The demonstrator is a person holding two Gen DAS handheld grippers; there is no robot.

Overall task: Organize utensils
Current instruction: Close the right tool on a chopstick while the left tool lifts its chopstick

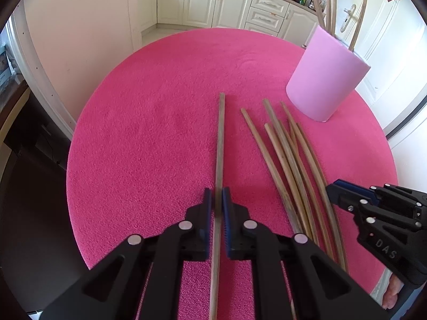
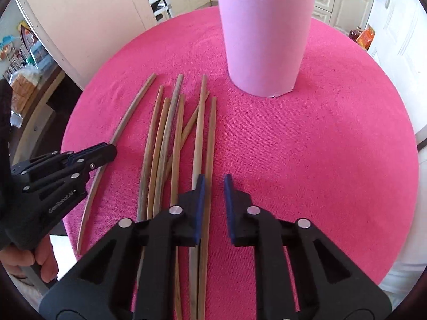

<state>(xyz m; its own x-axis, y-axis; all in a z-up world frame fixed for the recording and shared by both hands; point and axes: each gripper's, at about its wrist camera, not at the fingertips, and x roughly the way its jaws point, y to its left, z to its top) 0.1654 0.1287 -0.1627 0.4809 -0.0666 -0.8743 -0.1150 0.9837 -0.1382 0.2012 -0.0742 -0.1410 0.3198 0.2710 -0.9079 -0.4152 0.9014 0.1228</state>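
The left gripper [image 1: 216,200] is clamped tight on a single wooden chopstick [image 1: 220,144], blue pads pressing it from both sides, the stick running straight ahead between the fingers across the pink tablecloth [image 1: 149,133]. That stick lies apart from the others, on the side away from the pink cup [image 1: 327,77].

Over to the right gripper [image 2: 213,194]: its fingers stand a little apart, low over the near end of the loose pile of chopsticks [image 2: 170,138]. The left pad sits over the outermost stick of the pile, the right pad over bare cloth, so nothing is pinched there that I can make out.

The pile fans out on the cloth just in front of the cup, tips pointing toward it, a few sticks crossing one another. The cup stands upright at the far side of the table, several chopsticks [image 1: 331,8] already standing in it. A hand [image 2: 44,258] shows under the left gripper's handle.
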